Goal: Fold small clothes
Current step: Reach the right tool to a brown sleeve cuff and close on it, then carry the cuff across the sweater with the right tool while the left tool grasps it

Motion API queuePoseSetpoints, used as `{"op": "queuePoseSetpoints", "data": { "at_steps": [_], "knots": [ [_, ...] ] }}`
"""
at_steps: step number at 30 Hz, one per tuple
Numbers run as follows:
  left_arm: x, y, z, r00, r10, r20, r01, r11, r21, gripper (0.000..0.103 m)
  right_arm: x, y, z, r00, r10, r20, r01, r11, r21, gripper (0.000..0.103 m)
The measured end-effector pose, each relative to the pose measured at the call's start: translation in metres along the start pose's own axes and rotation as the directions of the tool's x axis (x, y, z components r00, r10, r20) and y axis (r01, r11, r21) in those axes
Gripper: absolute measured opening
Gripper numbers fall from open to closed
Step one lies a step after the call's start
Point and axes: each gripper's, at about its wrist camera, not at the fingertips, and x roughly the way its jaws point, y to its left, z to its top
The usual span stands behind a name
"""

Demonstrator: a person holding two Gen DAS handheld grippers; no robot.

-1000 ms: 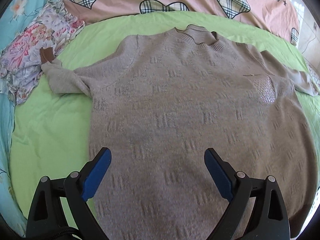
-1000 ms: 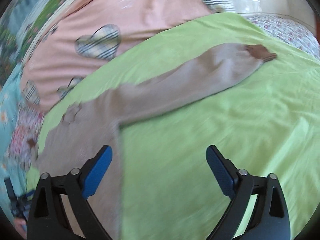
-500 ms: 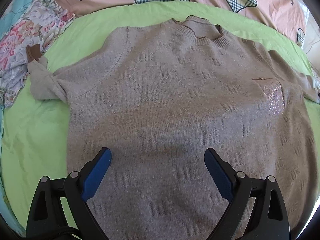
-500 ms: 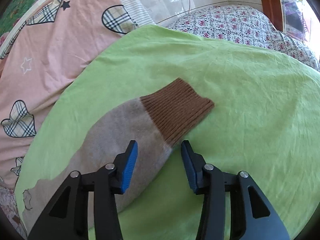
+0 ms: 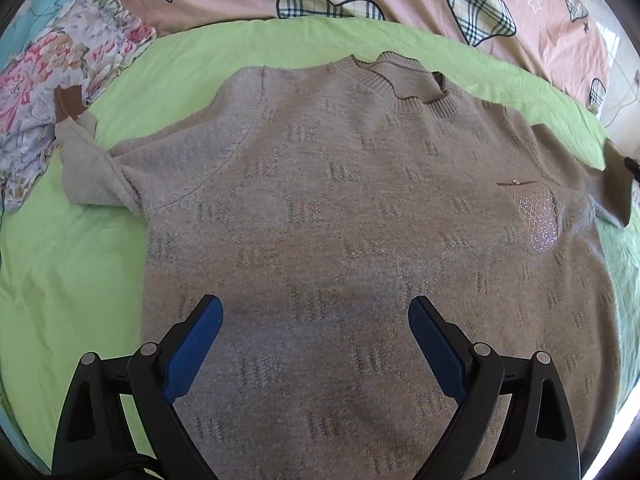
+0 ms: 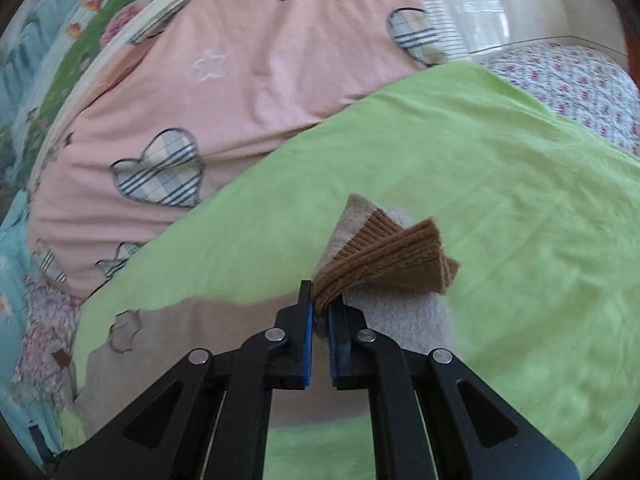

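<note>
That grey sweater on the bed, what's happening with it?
A person is folding it with two hand-held grippers. The sweater lies flat, front up, on a green sheet. The right gripper has its jaws shut on the brown cuff of one sleeve, lifting it off the sheet. The left gripper hangs open over the sweater's lower part, holding nothing.

Bare green sheet point(image 5: 76, 280) lies open along the left of the left wrist frame. In the upper left, a floral cloth point(image 5: 60, 76) crowds the sweater point(image 5: 340, 208) sleeve end. Right wrist frame: green sheet open at right, pink quilt point(image 6: 224, 92) banked upper left.
</note>
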Motion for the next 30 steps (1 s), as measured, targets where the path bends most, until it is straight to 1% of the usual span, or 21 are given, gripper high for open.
{"op": "queuePoseSetpoints", "data": {
  "at_steps": [2,4,5,6,7,8,11,13,15,16,19,21,22,23,24,25,26,28,29,30],
  "knots": [
    [-0.003,0.006,-0.001,1.0,-0.006,0.006,0.006,1.0,-0.014,0.095,0.009,0.044,-0.014,0.994,0.096,-0.048,-0.098,0.994,-0.046,0.007],
    [-0.007,0.013,-0.003,1.0,-0.015,0.013,0.015,0.999,-0.028,0.095,0.021,0.087,-0.031,0.975,0.192,-0.112,-0.201,0.977,-0.076,0.007],
    [-0.008,0.016,-0.003,1.0,-0.019,0.016,0.02,0.999,-0.034,0.095,0.029,0.114,-0.043,0.954,0.256,-0.157,-0.27,0.96,-0.078,0.007],
    [-0.01,0.019,-0.004,0.999,-0.025,0.02,0.026,0.999,-0.04,0.095,0.035,0.13,-0.053,0.937,0.295,-0.188,-0.313,0.947,-0.075,0.007],
    [-0.011,0.022,-0.005,0.999,-0.036,0.025,0.037,0.998,-0.046,0.095,0.045,0.153,-0.065,0.91,0.345,-0.23,-0.368,0.927,-0.067,0.007],
    [-0.013,0.025,-0.006,0.998,-0.046,0.031,0.048,0.997,-0.052,0.095,0.054,0.173,-0.077,0.888,0.375,-0.267,-0.406,0.912,-0.067,0.007],
    [-0.016,0.033,-0.008,0.996,-0.074,0.046,0.077,0.995,-0.067,0.095,0.077,0.227,-0.11,0.836,0.416,-0.357,-0.477,0.873,-0.1,0.007],
    [-0.017,0.038,-0.008,0.994,-0.092,0.051,0.096,0.993,-0.075,0.095,0.097,0.252,-0.127,0.803,0.433,-0.41,-0.511,0.853,-0.101,0.007],
    [-0.017,0.044,-0.008,0.992,-0.115,0.052,0.119,0.989,-0.083,0.095,0.112,0.27,-0.143,0.781,0.434,-0.45,-0.53,0.841,-0.11,0.007],
    [-0.017,0.046,-0.008,0.991,-0.124,0.052,0.128,0.988,-0.088,0.095,0.12,0.276,-0.15,0.772,0.431,-0.468,-0.535,0.837,-0.111,0.007],
    [-0.013,0.048,-0.007,0.987,-0.152,0.049,0.156,0.983,-0.098,0.095,0.136,0.288,-0.164,0.759,0.415,-0.501,-0.533,0.839,-0.113,0.007],
    [-0.009,0.045,-0.004,0.985,-0.166,0.046,0.169,0.981,-0.097,0.095,0.144,0.291,-0.171,0.748,0.416,-0.516,-0.532,0.842,-0.092,0.007],
    [-0.007,0.042,-0.002,0.984,-0.173,0.047,0.177,0.98,-0.095,0.095,0.148,0.292,-0.174,0.737,0.421,-0.529,-0.534,0.842,-0.075,0.011],
    [-0.004,0.039,0.0,0.983,-0.179,0.047,0.183,0.979,-0.091,0.095,0.154,0.29,-0.177,0.718,0.425,-0.551,-0.534,0.844,-0.046,0.013],
    [-0.001,0.036,0.003,0.982,-0.184,0.045,0.187,0.979,-0.086,0.095,0.159,0.287,-0.179,0.701,0.425,-0.573,-0.527,0.85,-0.015,0.016],
    [0.003,0.031,0.007,0.981,-0.188,0.043,0.191,0.978,-0.079,0.095,0.16,0.283,-0.18,0.688,0.431,-0.584,-0.525,0.851,0.009,0.032],
    [0.007,0.027,0.011,0.98,-0.194,0.04,0.196,0.978,-0.07,0.095,0.158,0.279,-0.18,0.688,0.441,-0.576,-0.527,0.849,0.021,0.047],
    [0.017,0.017,0.021,0.977,-0.209,0.034,0.211,0.976,-0.055,0.095,0.146,0.268,-0.174,0.703,0.466,-0.537,-0.533,0.845,0.036,0.058],
    [0.022,0.013,0.026,0.975,-0.222,0.028,0.223,0.974,-0.049,0.095,0.14,0.263,-0.171,0.709,0.477,-0.52,-0.535,0.844,0.044,0.058],
    [0.029,0.007,0.032,0.972,-0.236,0.016,0.237,0.971,-0.043,0.095,0.134,0.256,-0.167,0.72,0.485,-0.497,-0.532,0.845,0.054,0.058]
  ]
}}
